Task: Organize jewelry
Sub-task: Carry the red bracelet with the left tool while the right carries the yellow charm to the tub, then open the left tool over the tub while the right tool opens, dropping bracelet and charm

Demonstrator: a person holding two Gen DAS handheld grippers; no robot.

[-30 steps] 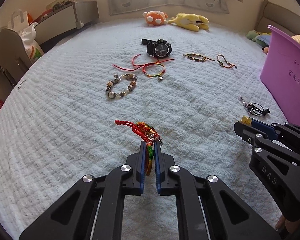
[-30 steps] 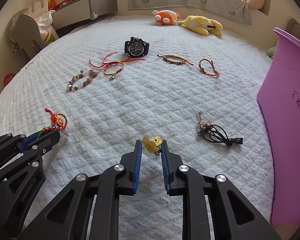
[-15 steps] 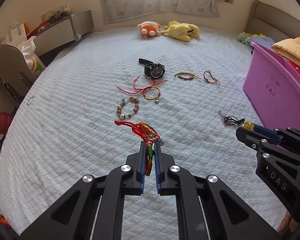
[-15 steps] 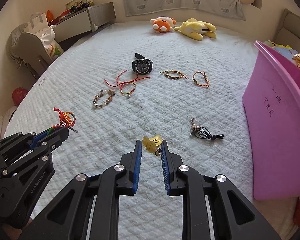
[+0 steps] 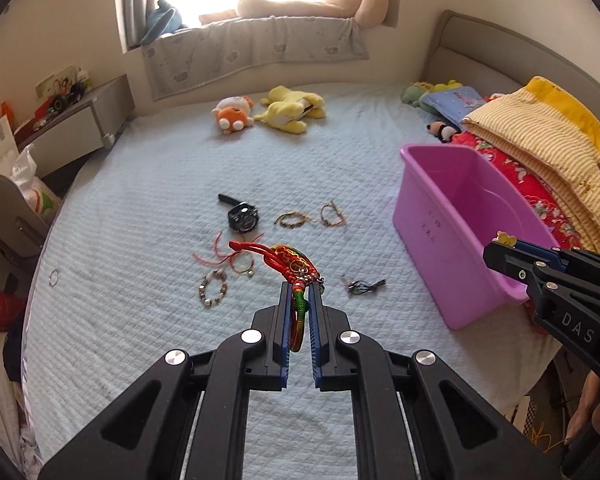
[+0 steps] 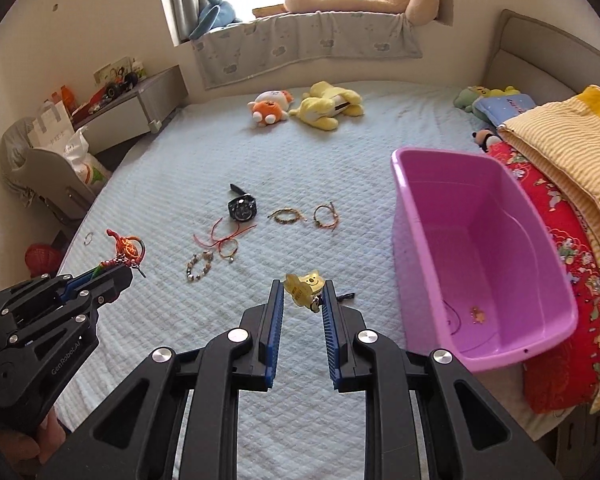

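High above the bed, my left gripper (image 5: 300, 292) is shut on a red braided charm (image 5: 290, 260) with a multicoloured cord. My right gripper (image 6: 302, 292) is shut on a yellow bear charm (image 6: 303, 287), which also shows at its tip (image 5: 506, 239) in the left wrist view. A pink tub (image 6: 480, 256) stands at the right and holds a small gold piece (image 6: 477, 313). On the quilt lie a black watch (image 5: 242, 216), two braided bracelets (image 5: 292, 220), red string bracelets (image 5: 236, 258), a beaded bracelet (image 5: 213, 289) and a black cord pendant (image 5: 362, 286).
Plush toys (image 6: 304, 106) lie at the bed's far end. Folded blankets (image 6: 572, 168) are piled right of the tub. A bedside cabinet (image 5: 72, 128) and bags stand left of the bed. A small ring (image 5: 53, 277) lies near the left edge.
Both grippers have risen well above the bed with their charms still held. The jewellery now looks smaller and the inside of the pink tub has come into view.
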